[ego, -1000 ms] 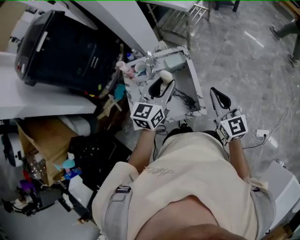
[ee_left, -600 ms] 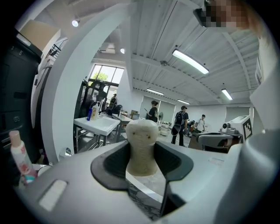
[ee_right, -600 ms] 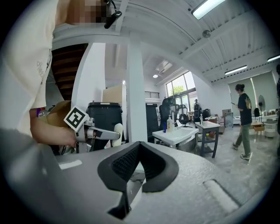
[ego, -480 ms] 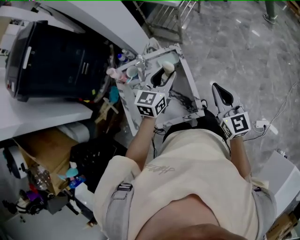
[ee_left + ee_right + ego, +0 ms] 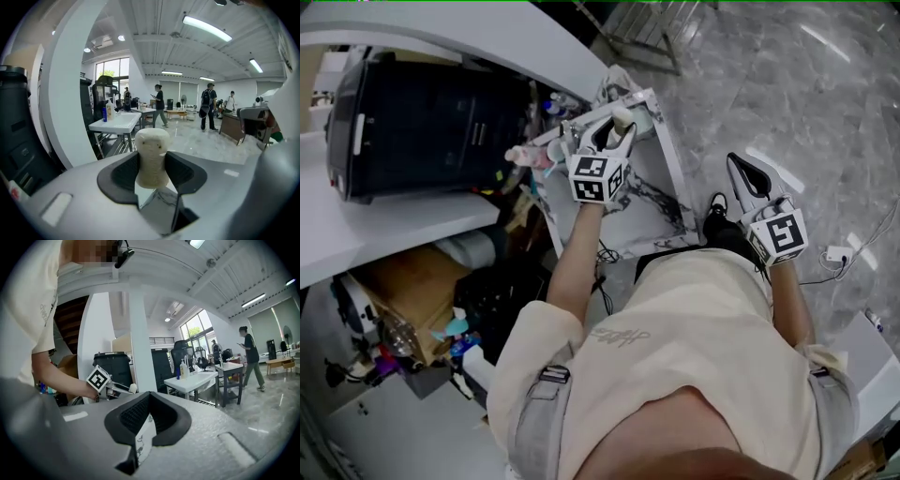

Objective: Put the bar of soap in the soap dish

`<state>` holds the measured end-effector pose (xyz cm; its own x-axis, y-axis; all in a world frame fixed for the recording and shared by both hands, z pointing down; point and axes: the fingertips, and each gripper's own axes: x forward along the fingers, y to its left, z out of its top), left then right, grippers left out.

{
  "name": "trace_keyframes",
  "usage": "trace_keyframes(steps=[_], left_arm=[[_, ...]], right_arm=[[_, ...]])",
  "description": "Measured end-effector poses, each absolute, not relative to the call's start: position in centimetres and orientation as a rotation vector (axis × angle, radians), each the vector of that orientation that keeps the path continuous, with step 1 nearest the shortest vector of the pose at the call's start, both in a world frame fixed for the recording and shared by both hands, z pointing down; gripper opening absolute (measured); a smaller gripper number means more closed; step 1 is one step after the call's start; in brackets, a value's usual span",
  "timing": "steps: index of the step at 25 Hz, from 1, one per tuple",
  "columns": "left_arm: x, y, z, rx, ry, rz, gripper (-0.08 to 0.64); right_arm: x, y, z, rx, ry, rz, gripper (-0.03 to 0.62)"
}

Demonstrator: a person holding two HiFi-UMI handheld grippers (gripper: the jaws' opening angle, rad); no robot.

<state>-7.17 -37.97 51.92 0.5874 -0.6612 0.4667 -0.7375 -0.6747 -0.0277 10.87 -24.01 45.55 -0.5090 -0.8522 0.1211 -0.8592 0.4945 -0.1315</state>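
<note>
A cream bar of soap [image 5: 151,154] was gripped between the left gripper's [image 5: 615,139] parted jaws over a marbled counter [image 5: 661,211]. Its long axis ran out past the jaw tips, rounded end foremost. The right gripper [image 5: 147,418] was held closed, empty.

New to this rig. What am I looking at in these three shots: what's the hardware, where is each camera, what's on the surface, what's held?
There is no robot here. A person holds a two-finger gripper in each hand, and the marker cubes are part of the grippers. The top-down picture comes from a camera on the person's head. The other two come from cameras riding on the grippers, each looking along its own fingers. The left gripper is shut on a pale bar of soap, over a marble-patterned stand with small toiletries at its far end, among them a pink bottle. The right gripper is beside the stand, fingers together and empty.
</note>
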Motion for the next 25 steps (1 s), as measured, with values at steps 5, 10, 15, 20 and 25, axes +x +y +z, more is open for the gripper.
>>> trace_keyframes(steps=[5, 10, 15, 20, 25], left_arm=[[-7.7, -40.2, 55.9, 2.605, -1.194, 0.916, 0.198], [-8.4, -41.4, 59.8, 2.54, -1.152, 1.136, 0.196], [-9.4, -42.0, 63.4, 2.457, -1.066, 1.328, 0.196], [-9.7, -42.1, 65.9, 2.414, -0.966, 1.483, 0.196], [-9.0, -42.4, 67.3, 2.404, -0.82, 1.662, 0.196]], right_arm=[[12.2, -25.5, 47.3, 1.477, -2.712, 0.333, -0.001], [13.5, -26.7, 49.0, 1.426, -2.717, 0.366, 0.0], [14.2, -27.6, 50.1, 1.407, -2.713, 0.418, 0.0], [14.7, -28.0, 50.9, 1.378, -2.717, 0.458, -0.001], [15.1, -29.3, 51.0, 1.374, -2.723, 0.482, -0.001]])
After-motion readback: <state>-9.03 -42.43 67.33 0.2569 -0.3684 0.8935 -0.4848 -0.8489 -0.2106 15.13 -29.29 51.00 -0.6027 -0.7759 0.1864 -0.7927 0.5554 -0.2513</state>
